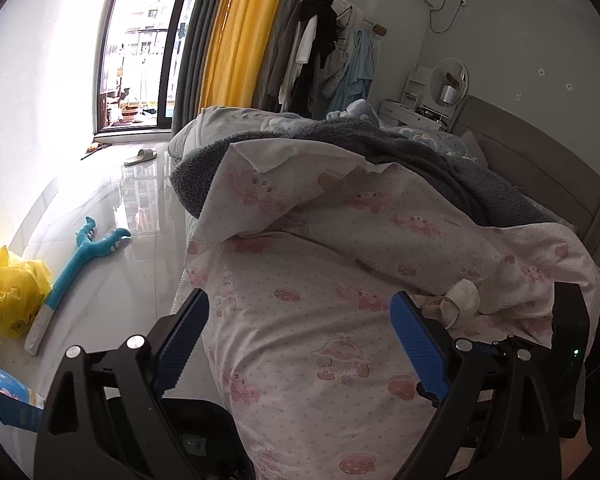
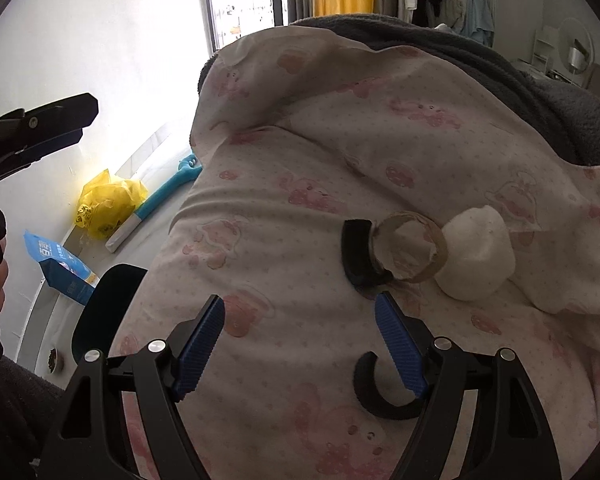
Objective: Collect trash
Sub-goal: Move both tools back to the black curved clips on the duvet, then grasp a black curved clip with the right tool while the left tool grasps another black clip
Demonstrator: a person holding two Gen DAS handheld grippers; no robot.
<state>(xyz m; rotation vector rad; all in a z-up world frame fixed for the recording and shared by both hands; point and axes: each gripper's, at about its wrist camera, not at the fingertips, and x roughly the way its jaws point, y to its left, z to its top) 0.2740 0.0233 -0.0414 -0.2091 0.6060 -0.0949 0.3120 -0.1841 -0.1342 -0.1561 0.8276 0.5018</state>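
Note:
On the pink-patterned quilt [image 2: 300, 216] lie a torn cardboard tape ring [image 2: 410, 250], a white roll of tissue [image 2: 476, 258] and two curved black pieces [image 2: 358, 254] [image 2: 380, 394]. My right gripper [image 2: 300, 312] is open and empty, just below and left of the ring. My left gripper [image 1: 300, 312] is open and empty over the quilt; the ring and tissue [image 1: 460, 300] lie to its right. The left gripper also shows in the right wrist view [image 2: 40, 128] at the far left.
A yellow plastic bag [image 1: 12, 292] [image 2: 108, 202], a blue toy stick [image 1: 80, 264] and a blue packet [image 2: 64, 268] lie on the shiny floor beside the bed. A grey blanket [image 1: 380, 148] covers the far bed. A slipper [image 1: 140, 156] lies near the window.

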